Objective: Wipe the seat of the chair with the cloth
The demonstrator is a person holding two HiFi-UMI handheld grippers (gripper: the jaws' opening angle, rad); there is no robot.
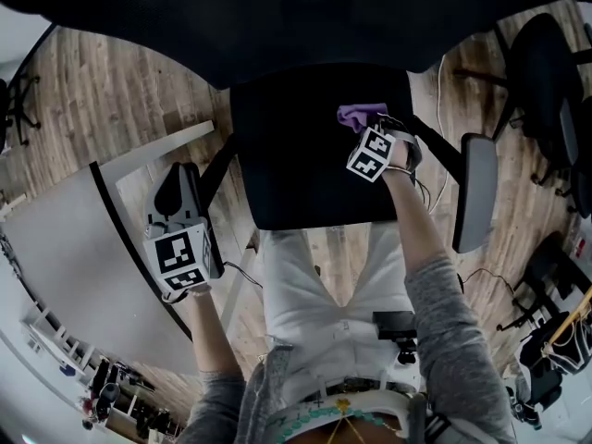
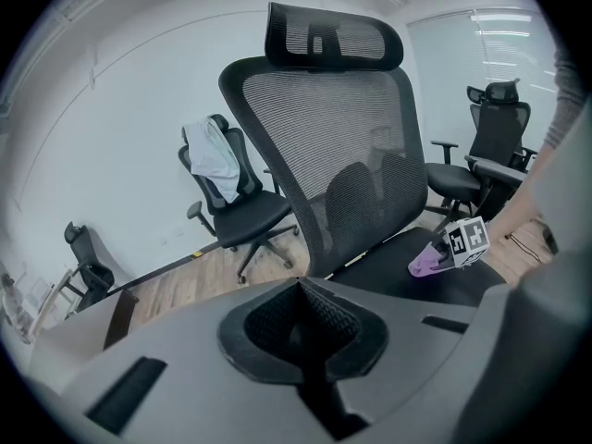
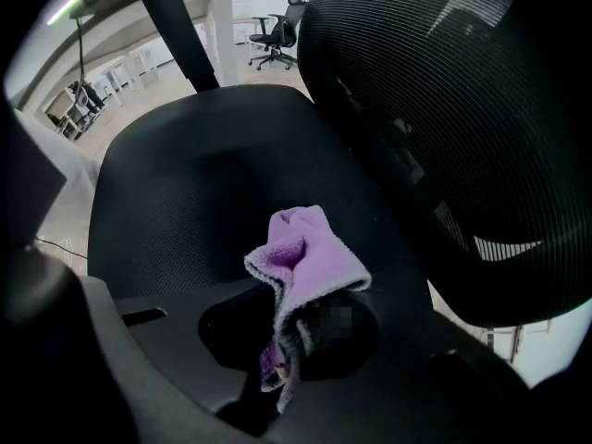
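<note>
Pinching cloth (image 3: 310,252) between right gripper (image 3: 291,340) fingers (image 3: 231,326).

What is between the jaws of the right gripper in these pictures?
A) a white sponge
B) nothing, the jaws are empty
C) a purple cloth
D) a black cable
C: in the right gripper view, the right gripper is shut on a purple cloth, with the black seat of the chair beyond it.
</note>
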